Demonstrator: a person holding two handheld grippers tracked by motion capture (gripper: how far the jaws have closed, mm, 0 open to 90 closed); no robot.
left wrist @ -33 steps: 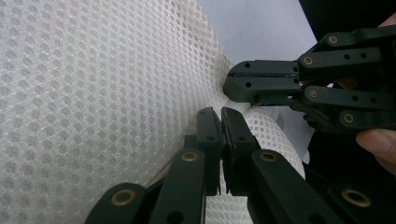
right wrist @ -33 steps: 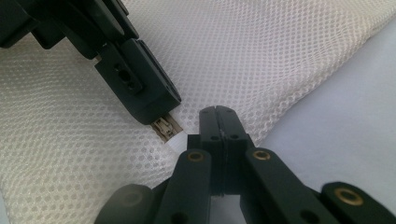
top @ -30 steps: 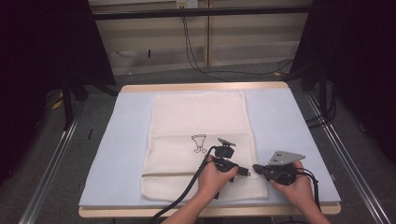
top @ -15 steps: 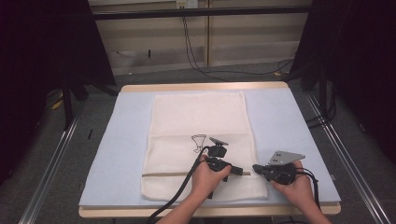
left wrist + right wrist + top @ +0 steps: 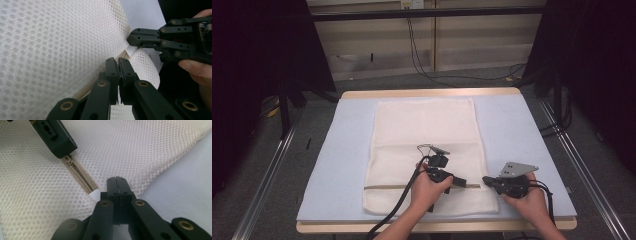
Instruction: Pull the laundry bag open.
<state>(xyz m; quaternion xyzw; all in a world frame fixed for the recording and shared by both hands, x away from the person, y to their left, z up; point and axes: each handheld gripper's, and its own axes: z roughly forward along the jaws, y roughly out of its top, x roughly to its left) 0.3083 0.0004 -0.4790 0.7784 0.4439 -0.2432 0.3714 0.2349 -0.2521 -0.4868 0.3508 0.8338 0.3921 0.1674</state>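
A white mesh bag (image 5: 427, 135) lies flat on the pale blue mat, with a tan zipper (image 5: 387, 187) running across its near end. My left gripper (image 5: 458, 181) is shut on the zipper pull (image 5: 70, 162), its jaws (image 5: 117, 63) pressed together over the zipper line. My right gripper (image 5: 488, 181) is shut on the bag's right edge, pinching the white tab (image 5: 94, 194) at the zipper's end. In the left gripper view the right gripper (image 5: 138, 40) bites that same edge. A short stretch of zipper (image 5: 80, 177) lies between the two grippers.
The blue mat (image 5: 532, 135) covers a wooden table (image 5: 427, 93) with its front edge just under my hands. Black cables trail from both grippers off the near side. Metal rails (image 5: 267, 175) run on the floor along both sides.
My left gripper has slid to the left along the zipper, away from the right gripper. The right gripper has held its place on the bag's edge.
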